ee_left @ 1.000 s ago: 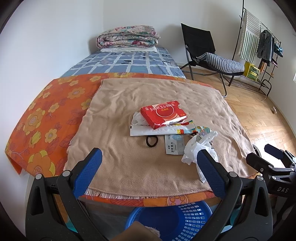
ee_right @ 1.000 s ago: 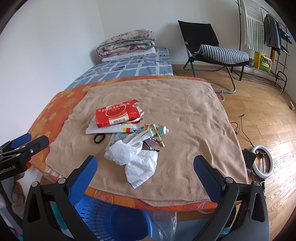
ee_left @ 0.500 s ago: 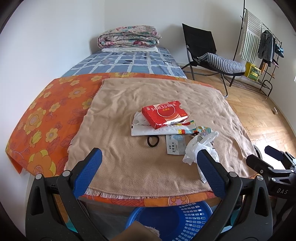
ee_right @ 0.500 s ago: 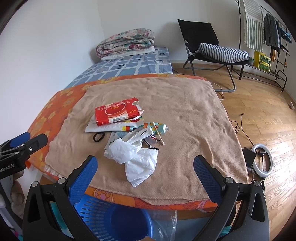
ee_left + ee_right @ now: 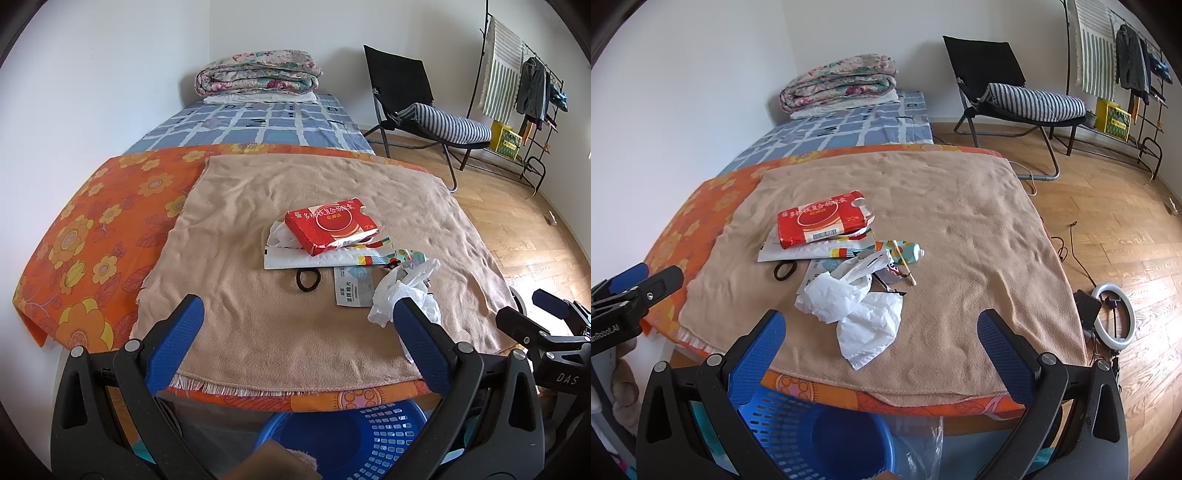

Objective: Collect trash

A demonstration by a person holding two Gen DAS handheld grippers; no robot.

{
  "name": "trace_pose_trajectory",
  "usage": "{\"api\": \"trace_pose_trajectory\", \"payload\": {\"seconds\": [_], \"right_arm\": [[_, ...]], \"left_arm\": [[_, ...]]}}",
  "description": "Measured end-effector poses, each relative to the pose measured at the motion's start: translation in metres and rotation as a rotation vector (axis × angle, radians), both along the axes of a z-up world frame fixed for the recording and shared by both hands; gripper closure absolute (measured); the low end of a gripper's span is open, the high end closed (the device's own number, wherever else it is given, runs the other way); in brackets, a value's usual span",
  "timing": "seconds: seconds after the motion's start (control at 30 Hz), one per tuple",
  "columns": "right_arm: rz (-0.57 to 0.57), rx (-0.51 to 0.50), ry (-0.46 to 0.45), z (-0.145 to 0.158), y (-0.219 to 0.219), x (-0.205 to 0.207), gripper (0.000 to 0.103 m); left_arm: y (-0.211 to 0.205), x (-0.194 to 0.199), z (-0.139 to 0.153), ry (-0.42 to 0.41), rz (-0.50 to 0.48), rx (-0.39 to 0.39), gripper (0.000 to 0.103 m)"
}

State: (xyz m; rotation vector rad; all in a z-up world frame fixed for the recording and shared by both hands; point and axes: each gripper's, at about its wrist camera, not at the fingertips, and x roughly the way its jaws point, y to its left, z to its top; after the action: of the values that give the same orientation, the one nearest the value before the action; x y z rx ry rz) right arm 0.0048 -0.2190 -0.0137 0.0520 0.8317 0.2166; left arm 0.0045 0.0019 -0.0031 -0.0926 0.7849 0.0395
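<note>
A pile of trash lies on a tan blanket: a red torn carton, a white mailer, a crumpled white plastic bag, a small printed packet, a tube, a cotton swab and a black hair tie. A blue perforated basket stands on the floor below the near edge. My left gripper and right gripper are both open and empty, held short of the pile.
An orange flowered sheet covers the table under the blanket. A bed with folded quilts is behind, a black chair with striped cushion at right. A ring light and cables lie on the wooden floor.
Both views shifted only slightly; the grippers have drifted a little, and nothing on the blanket has moved.
</note>
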Motion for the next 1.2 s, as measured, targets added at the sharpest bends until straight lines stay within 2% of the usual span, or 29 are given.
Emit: {"api": "trace_pose_trajectory", "payload": {"seconds": [0.9,1.2], "right_arm": [[-0.020,-0.008,0.010,-0.002,-0.007,0.001,0.000],[-0.022,-0.001,0.019,-0.002,-0.010,0.005,0.000]], "left_arm": [[0.006,-0.004,-0.001,0.009,-0.010,-0.004,0.000],[0.003,-0.009,-0.011,0.007,-0.023,-0.006,0.000]]}}
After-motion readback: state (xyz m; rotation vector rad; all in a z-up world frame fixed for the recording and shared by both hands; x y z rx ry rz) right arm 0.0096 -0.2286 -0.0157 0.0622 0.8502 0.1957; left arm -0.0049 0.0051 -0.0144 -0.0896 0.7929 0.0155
